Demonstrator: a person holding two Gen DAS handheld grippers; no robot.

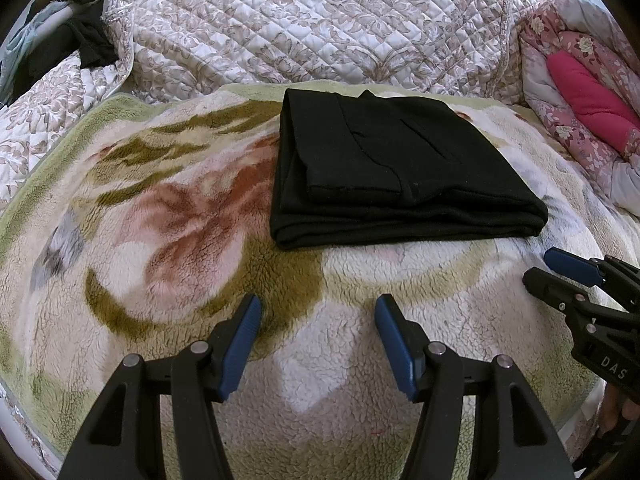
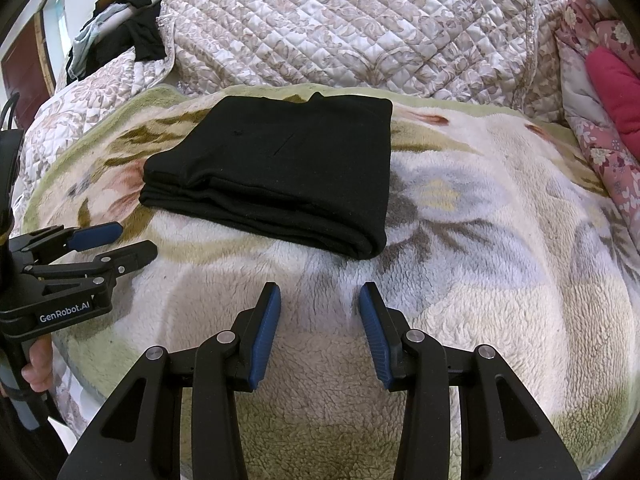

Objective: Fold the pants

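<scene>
One folded pants (image 1: 400, 168) bundle, lying crosswise.

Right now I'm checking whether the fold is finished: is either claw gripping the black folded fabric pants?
No: the black folded fabric pants lie free on the fleece blanket, with the left claw and right claw both open and short of them.

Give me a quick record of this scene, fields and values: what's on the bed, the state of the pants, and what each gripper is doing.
surface: fleece blanket on a bed
pants: black, folded into a flat stack, lying on the blanket
left gripper: open, empty, short of the pants
right gripper: open, empty, short of the pants
behind: quilt
</scene>
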